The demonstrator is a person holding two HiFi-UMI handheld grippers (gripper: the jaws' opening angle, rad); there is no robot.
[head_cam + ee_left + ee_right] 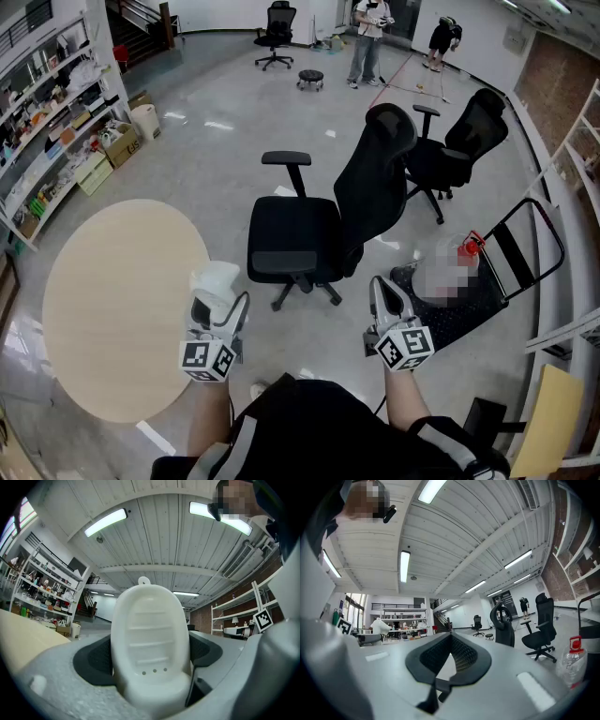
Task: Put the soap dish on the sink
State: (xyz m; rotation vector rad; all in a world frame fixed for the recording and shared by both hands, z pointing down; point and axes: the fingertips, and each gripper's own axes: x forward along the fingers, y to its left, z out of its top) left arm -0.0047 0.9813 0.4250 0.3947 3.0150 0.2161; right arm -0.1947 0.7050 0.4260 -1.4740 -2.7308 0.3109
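The white soap dish (216,279) (150,639) stands upright between the jaws of my left gripper (221,302) (150,656), which is shut on it. Its ribbed hollow with three small holes faces the left gripper view's camera and fills the middle of that view. My right gripper (382,289) (451,638) hangs level to the right at about the same height; its dark pads meet at the tip and hold nothing. No sink shows in any view.
A round beige table (112,300) lies at my left. Straight ahead stands a black office chair (319,225), with another (459,150) behind it. A hand cart (506,272) with a plastic bottle (467,249) is at the right. Shelves (56,122) line the left wall; people (367,37) stand far off.
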